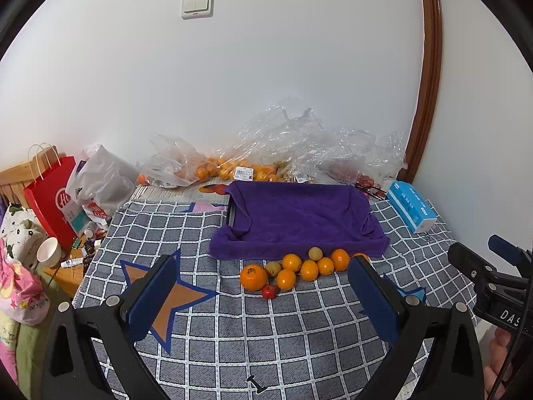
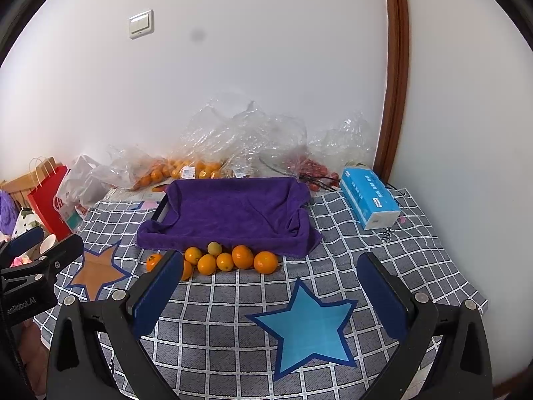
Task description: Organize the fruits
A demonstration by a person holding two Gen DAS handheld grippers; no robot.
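Observation:
Several oranges (image 1: pixel 309 269) lie in a loose row on the checked cloth, just in front of a tray lined with a purple towel (image 1: pixel 299 216). Two pale yellow-green fruits (image 1: pixel 315 253) and a small red fruit (image 1: pixel 269 291) lie among them. My left gripper (image 1: pixel 263 303) is open and empty, a short way in front of the fruit. In the right wrist view the same oranges (image 2: pixel 242 256) and purple-lined tray (image 2: pixel 233 213) show. My right gripper (image 2: pixel 269 290) is open and empty, back from the fruit, over a blue star (image 2: pixel 308 330). The tray holds no fruit.
Clear plastic bags with more oranges (image 1: pixel 230 166) and red fruit (image 2: pixel 309 166) lie along the wall behind the tray. A blue tissue box (image 1: pixel 411 210) sits at the right. A red paper bag (image 1: pixel 53 196), a cup (image 1: pixel 48 250) and clutter stand left.

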